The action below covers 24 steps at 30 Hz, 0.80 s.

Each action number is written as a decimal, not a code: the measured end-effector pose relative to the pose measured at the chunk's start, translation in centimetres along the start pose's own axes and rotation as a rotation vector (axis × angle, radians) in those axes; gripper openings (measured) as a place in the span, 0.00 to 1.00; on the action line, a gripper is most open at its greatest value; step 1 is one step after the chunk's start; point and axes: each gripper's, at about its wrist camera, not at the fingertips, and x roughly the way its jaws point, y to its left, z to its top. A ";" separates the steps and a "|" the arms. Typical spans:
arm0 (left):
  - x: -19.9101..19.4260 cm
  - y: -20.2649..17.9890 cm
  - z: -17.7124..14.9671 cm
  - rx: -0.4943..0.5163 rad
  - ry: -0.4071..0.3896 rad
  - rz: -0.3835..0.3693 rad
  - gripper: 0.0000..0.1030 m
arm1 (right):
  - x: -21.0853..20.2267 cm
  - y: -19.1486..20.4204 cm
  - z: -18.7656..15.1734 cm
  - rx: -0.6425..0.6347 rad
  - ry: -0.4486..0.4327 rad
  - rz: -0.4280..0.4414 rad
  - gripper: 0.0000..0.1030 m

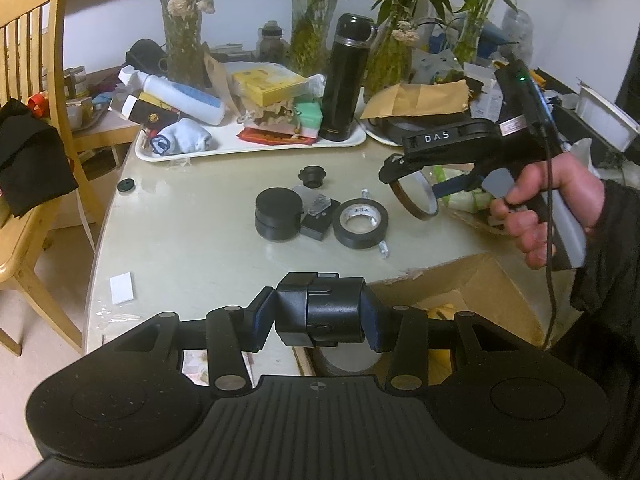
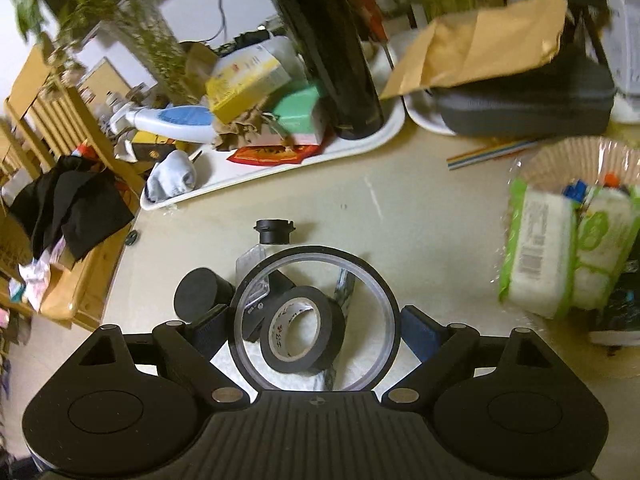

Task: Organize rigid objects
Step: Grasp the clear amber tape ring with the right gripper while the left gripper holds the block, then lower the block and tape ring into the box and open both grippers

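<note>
My left gripper is shut on a chunky black plastic part, held above the table's near edge. A hand carries my right gripper at the right of the left wrist view; it is shut on a thin tape ring, lifted off the table. In the right wrist view the tape ring sits upright between the pads of that right gripper. On the table lie a black tape roll, a black round tin, a small black cap and a clear plastic piece.
A white tray at the back holds a black flask, boxes and a bottle. An open cardboard box stands below the table's near right edge. A wooden chair is at the left. A basket of wipe packs sits at the right.
</note>
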 end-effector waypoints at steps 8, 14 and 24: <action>0.0 -1.2 -0.3 0.020 0.010 -0.021 0.43 | -3.1 0.6 -1.6 -0.106 -0.042 -0.049 0.89; 0.2 -2.1 -0.7 0.032 0.024 -0.030 0.43 | -5.1 0.0 -2.9 -0.109 -0.059 -0.050 0.89; 0.8 -3.3 -2.0 0.042 0.075 -0.041 0.43 | -7.5 -0.1 -5.6 -0.151 -0.059 -0.045 0.89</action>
